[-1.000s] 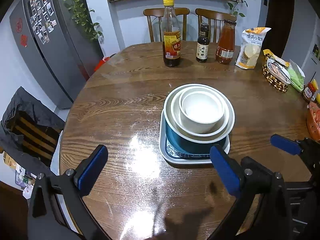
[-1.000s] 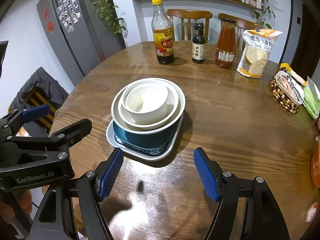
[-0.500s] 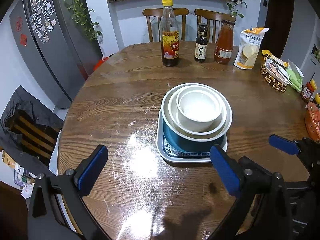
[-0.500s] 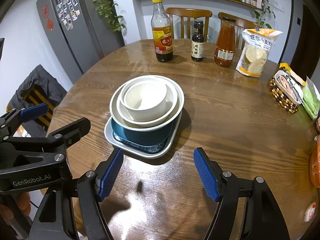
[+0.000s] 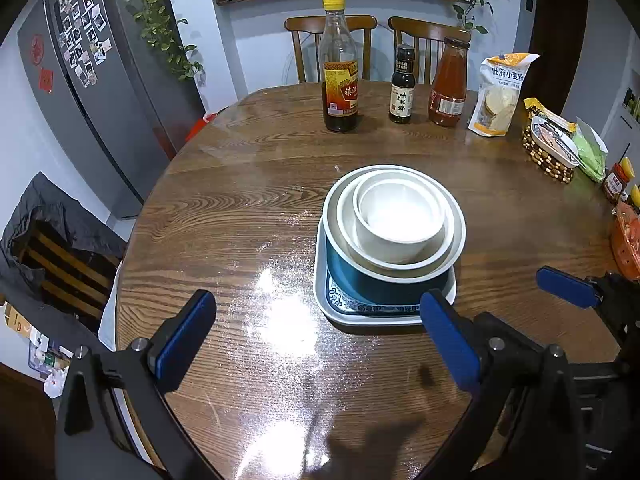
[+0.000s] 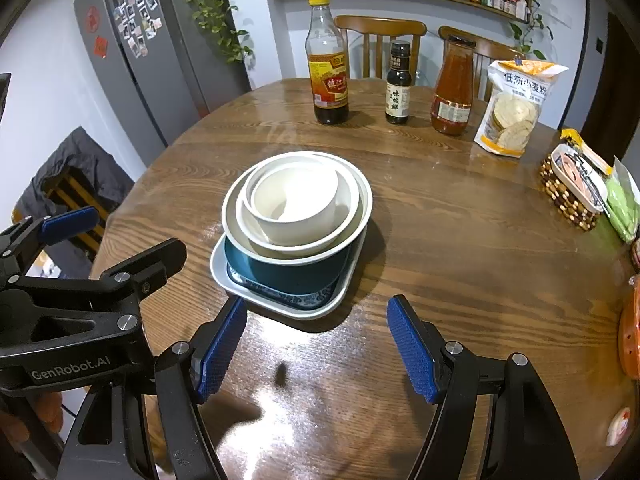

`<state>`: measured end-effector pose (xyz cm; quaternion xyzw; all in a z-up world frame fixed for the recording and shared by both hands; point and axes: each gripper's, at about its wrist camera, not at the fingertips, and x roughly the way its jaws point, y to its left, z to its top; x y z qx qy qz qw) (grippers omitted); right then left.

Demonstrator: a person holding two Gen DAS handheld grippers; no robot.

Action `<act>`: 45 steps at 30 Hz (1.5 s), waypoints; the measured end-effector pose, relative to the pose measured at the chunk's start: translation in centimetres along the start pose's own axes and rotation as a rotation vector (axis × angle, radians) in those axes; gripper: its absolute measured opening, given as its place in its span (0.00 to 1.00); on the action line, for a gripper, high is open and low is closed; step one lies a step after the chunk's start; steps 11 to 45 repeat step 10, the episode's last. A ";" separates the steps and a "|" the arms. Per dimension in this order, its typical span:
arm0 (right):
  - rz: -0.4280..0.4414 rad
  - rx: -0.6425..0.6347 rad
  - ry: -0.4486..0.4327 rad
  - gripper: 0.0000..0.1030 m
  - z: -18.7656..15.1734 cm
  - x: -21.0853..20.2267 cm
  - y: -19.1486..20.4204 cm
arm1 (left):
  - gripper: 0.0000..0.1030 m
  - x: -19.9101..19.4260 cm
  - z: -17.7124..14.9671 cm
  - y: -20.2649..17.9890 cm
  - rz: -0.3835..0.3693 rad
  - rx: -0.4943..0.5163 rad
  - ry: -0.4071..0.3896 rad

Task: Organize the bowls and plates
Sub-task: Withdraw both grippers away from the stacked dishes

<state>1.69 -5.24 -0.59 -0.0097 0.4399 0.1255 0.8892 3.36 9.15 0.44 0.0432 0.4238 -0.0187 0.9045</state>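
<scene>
My nested stack of white ceramic bowls (image 6: 294, 204) on the square blue-patterned plate (image 6: 280, 300) sits just ahead of my wide-open, empty right gripper (image 6: 316, 346) and left gripper (image 5: 316, 340), on the round wooden table (image 5: 240, 200) near a grey fridge (image 5: 100, 80).

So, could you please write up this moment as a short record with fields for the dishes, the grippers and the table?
stack: small white bowl nested in a wider white bowl, in a teal bowl, on a square plate
left gripper: open, empty, short of the stack
right gripper: open, empty, short of the stack
table: round, wooden
far side: three bottles, flour bag
right edge: woven basket
</scene>
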 end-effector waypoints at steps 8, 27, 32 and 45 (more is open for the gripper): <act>0.000 -0.002 0.001 0.71 0.1 0.0 0.1 | 0.99 0.1 0.1 0.0 0.000 0.002 0.001; 0.000 -0.003 0.001 0.71 0.1 0.1 0.1 | 0.99 0.1 0.1 0.1 0.003 0.005 -0.001; 0.000 -0.003 0.001 0.71 0.1 0.1 0.1 | 0.99 0.1 0.1 0.1 0.003 0.005 -0.001; 0.000 -0.003 0.001 0.71 0.1 0.1 0.1 | 0.99 0.1 0.1 0.1 0.003 0.005 -0.001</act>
